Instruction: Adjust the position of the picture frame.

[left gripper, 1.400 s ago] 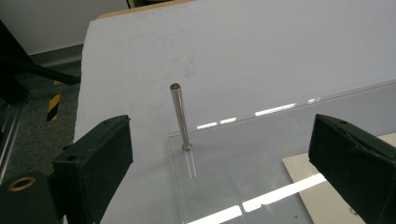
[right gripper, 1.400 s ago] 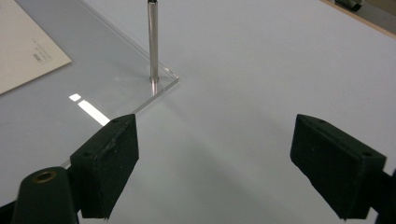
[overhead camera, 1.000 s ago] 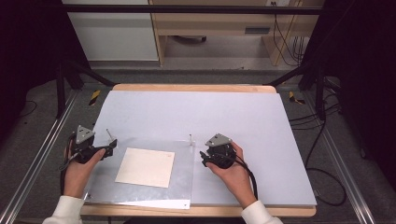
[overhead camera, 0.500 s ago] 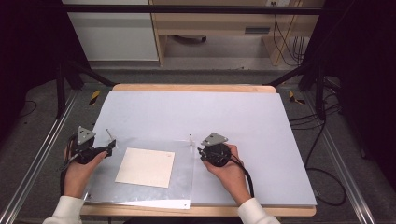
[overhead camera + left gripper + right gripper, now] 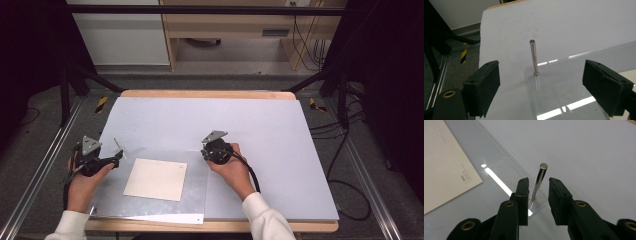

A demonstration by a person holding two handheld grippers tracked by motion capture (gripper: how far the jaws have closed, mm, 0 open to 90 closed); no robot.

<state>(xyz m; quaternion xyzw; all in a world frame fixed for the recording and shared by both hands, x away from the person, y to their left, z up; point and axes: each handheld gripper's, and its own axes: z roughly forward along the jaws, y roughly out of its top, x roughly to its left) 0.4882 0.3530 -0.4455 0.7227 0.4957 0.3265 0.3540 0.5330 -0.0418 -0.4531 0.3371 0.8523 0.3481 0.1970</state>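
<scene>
A clear acrylic plate (image 5: 197,195) lies at the table's near left with a cream paper sheet (image 5: 156,179) on it. A thin metal pin stands upright at each far corner of the plate. My left gripper (image 5: 118,156) is wide open just short of the left pin (image 5: 117,145). In the left gripper view that pin (image 5: 533,56) stands ahead, midway between the spread jaws of the gripper (image 5: 544,75). My right gripper (image 5: 209,147) has its jaws on either side of the right pin (image 5: 541,173). The jaws of that gripper (image 5: 539,181) are narrowly apart, with small gaps to the pin.
A pale mat (image 5: 260,125) covers the wooden table (image 5: 210,94) beyond and right of the plate. Metal frame rails (image 5: 45,165) run along both sides. Cables (image 5: 345,150) trail on the floor at right. A cabinet (image 5: 120,35) stands behind the table.
My right gripper has moved left and forward until its jaws straddle the right pin. The left gripper and the plate have stayed put.
</scene>
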